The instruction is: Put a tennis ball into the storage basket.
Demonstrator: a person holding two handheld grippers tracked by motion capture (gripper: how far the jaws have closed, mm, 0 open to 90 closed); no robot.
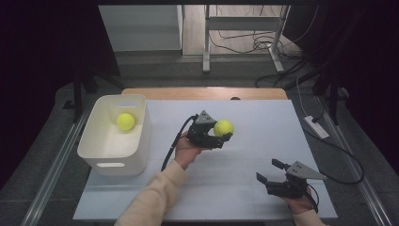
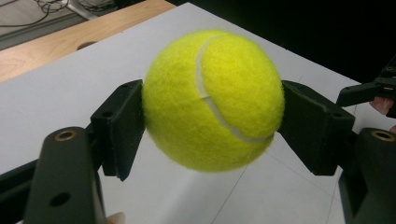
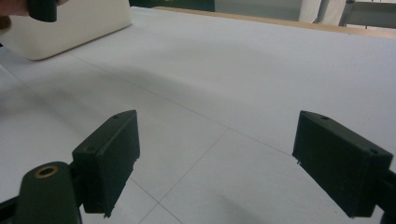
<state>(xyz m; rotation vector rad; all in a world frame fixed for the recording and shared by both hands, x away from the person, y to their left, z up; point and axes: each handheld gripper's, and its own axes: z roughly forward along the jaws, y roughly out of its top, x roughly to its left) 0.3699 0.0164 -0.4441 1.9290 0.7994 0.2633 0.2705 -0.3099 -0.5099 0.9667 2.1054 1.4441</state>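
Fuzzy felt tennis ball (image 2: 212, 100)

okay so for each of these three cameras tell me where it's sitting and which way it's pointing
High view: fixed above the person's side, facing forward and down on the table; shows forearms, both hands, left gripper, right gripper, white bin.
Left gripper view: rides the left gripper, looking along its jaws, clamped on a tennis ball.
Right gripper view: rides the right gripper, low over the table, jaws apart.
Shared: high and left gripper views both show the held ball.
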